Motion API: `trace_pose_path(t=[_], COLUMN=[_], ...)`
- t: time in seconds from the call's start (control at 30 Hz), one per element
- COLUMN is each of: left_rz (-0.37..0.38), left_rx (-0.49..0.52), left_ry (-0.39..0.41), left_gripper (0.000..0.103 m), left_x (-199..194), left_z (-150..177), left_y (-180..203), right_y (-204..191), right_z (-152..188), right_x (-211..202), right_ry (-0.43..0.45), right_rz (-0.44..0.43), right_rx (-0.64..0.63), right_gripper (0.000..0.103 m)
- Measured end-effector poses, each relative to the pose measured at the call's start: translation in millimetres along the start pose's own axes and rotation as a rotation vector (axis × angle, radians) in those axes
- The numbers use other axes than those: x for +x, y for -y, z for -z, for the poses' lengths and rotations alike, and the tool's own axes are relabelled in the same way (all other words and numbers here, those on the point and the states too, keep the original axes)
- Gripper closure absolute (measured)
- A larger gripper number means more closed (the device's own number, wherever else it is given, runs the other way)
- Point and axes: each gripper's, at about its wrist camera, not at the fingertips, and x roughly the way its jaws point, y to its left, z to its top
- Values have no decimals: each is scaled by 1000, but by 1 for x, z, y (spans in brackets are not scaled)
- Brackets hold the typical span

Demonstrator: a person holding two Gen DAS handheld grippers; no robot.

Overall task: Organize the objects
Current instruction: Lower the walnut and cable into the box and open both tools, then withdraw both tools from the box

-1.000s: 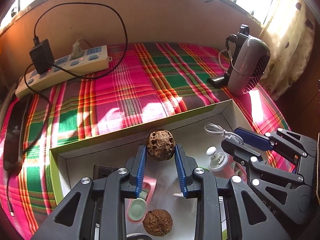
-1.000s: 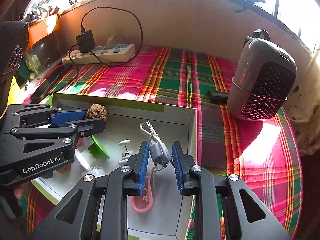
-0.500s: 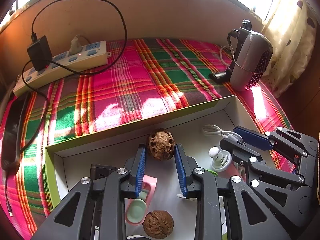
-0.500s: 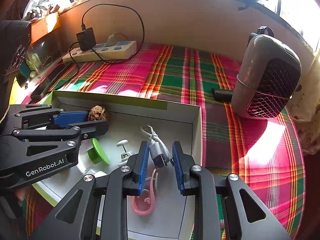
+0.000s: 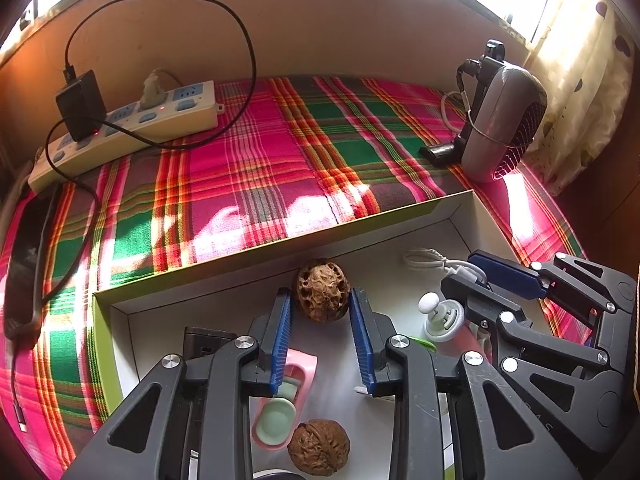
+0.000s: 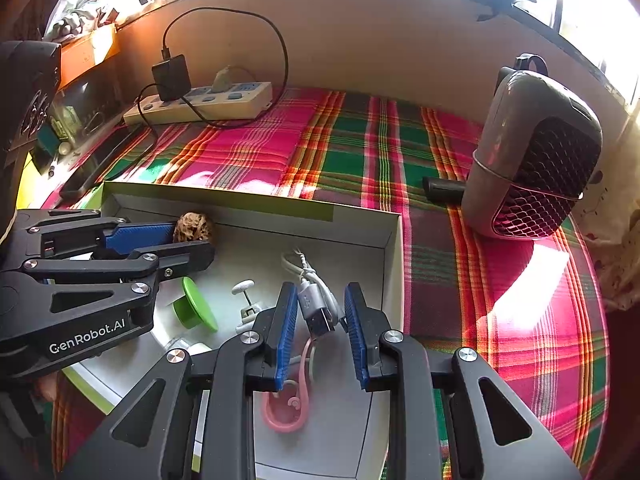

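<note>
Both grippers angled down into the white box (image 5: 460,210). The left gripper (image 5: 322,332) clamped a walnut (image 5: 321,295) at its fingertips near the far wall. The right gripper (image 6: 322,322), jaws nearly together, gripped the white USB cable (image 6: 316,300) by its plug.

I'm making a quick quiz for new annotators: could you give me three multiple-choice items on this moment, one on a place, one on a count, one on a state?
1. Where does the grey fan heater stand?
A. inside the box
B. on the plaid cloth, outside the box
C. on the power strip

2. How many walnuts show in the left wrist view?
A. one
B. two
C. four

3. What lies between the right gripper's jaws?
A. the white USB cable's plug
B. a walnut
C. nothing

Answers: 1 B, it stands beyond the white box's right wall. 2 B, one walnut between the left gripper's jaws, a second walnut nearer the camera. 3 A, the metal plug sits between the blue pads.
</note>
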Motion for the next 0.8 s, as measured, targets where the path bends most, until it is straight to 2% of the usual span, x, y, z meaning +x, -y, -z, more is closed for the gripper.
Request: trace_pose_path(t=[0.23, 0.4, 0.63, 0.8], left_rz=[2, 5, -3, -41], left_rx=[-8, -19, -18, -3], left_ry=[7, 17, 28, 55], left_gripper=[75, 74, 73, 73], left_x=[-2, -6, -13, -27], left_z=[-1, -3, 1, 9], left_y=[-2, -4, -3, 2], right_y=[-4, -5, -7, -11], right_z=[-1, -1, -2, 0], right_x=[-1, -3, -10, -19], right_ry=[0, 4, 19, 35], right_rz=[3, 6, 13, 18], right_rx=[-10, -10, -11, -5], right_gripper=[76, 69, 68, 68])
